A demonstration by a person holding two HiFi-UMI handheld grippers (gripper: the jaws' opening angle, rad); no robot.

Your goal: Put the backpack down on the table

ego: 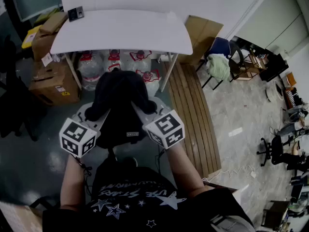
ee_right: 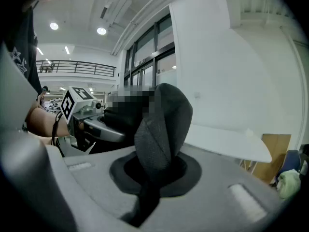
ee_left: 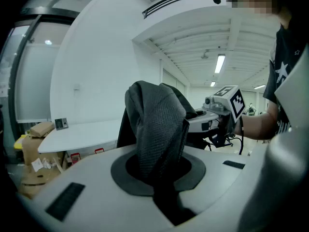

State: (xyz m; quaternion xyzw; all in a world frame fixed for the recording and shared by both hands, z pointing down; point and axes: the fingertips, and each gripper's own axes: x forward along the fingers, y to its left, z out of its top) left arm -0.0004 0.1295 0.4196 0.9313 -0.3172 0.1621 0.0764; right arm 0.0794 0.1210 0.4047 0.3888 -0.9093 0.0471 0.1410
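You're gripping the backpack (ego: 118, 95) by its straps (ee_left: 157, 124) — left gripper (ee_left: 158, 175) and right gripper (ee_right: 152, 173) both clamped tight — so it's hanging level, facing the table (ego: 120, 30) at twelve o'clock.

Red-capped water jugs (ego: 91, 69), cardboard boxes (ego: 53, 83) at left, wooden slatted board (ego: 193, 115), cloth-draped chair (ego: 219, 65) at right.

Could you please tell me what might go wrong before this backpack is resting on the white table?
1. The left gripper and right gripper each pinch only a strap, so the hanging backpack might slip free.
2. The backpack hangs short of the table; its body may catch the near edge unless lifted enough.
3. Set too far back and left, it could knock the small device in that corner.
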